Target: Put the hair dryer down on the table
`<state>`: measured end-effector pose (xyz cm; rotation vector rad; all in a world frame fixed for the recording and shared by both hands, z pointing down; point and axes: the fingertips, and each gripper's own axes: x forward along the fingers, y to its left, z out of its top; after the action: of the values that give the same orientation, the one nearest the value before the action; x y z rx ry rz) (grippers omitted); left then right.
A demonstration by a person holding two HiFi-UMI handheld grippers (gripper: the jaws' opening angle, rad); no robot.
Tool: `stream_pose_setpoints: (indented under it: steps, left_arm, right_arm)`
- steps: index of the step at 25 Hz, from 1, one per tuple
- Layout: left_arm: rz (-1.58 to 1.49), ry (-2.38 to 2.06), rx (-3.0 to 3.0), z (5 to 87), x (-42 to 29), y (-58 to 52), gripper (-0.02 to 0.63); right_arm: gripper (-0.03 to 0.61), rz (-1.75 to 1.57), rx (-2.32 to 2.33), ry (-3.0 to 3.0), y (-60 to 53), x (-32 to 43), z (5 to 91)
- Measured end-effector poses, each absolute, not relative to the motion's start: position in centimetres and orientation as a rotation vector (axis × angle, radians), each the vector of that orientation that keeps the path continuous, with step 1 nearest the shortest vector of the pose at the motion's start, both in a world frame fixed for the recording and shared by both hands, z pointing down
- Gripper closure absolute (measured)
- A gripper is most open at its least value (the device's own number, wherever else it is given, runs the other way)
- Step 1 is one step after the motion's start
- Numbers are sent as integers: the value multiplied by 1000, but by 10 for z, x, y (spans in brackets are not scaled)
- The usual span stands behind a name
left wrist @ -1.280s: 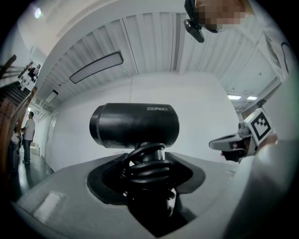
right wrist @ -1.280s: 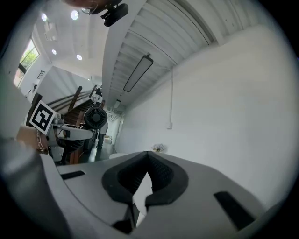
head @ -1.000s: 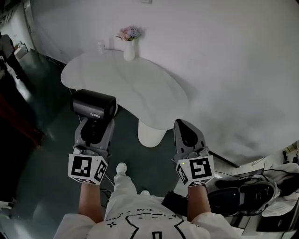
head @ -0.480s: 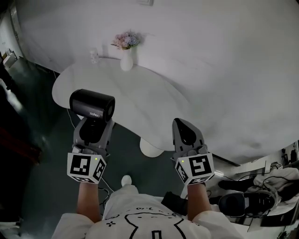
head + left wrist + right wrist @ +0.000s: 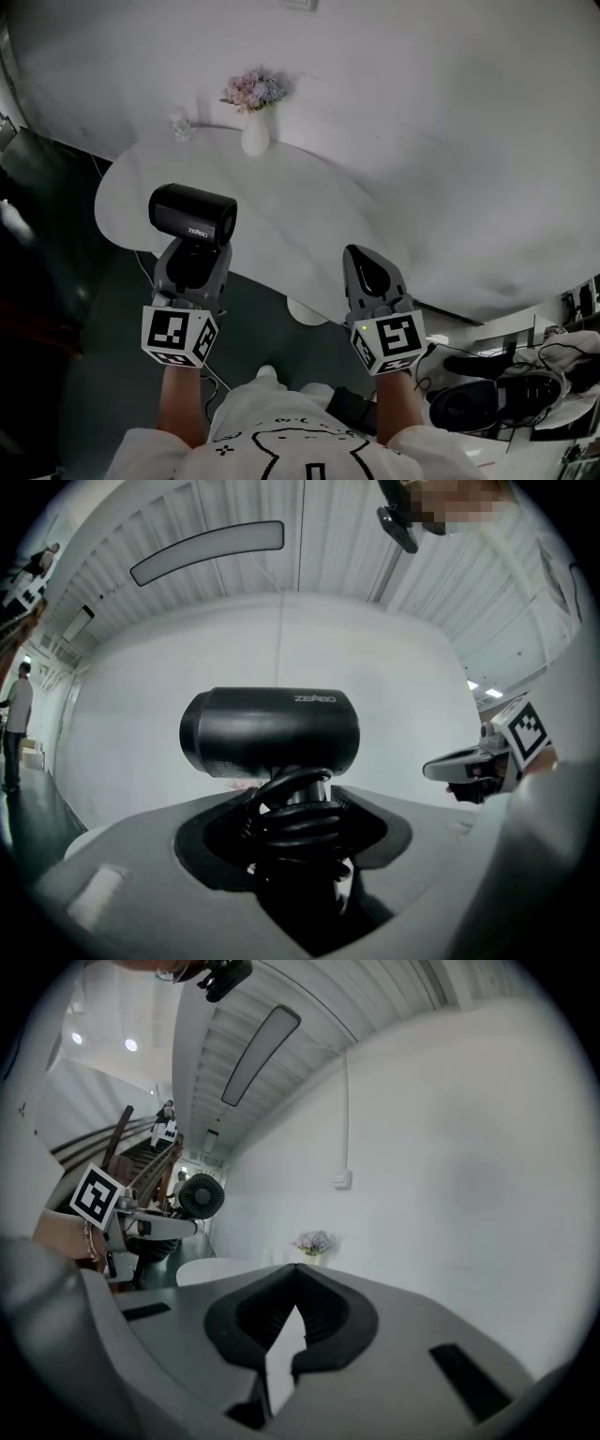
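The left tongs (image 5: 191,262) grip the hair dryer (image 5: 193,215) by its handle, which has the cord (image 5: 298,810) coiled round it. The barrel rides on top, in the air by the near edge of the white desk (image 5: 291,211), likely ready for setting down. The right tongs (image 5: 371,274) are closed on nothing, idle alongside.

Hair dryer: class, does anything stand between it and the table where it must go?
Nothing visible does. The hair dryer, clamped in the left claw, faces bare table top; the flower vase and a small object stand at the far edge.
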<state>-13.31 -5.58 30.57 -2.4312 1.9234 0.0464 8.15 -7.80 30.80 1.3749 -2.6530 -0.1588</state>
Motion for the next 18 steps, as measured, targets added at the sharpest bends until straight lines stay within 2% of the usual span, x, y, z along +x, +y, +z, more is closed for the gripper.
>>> stream_pose_setpoints:
  steps: [18]
  left_arm:
    - [-81,1915,-2592,383,-140,-99,367]
  right_arm:
    - [583,-6,1468,-2574,-111,73,359]
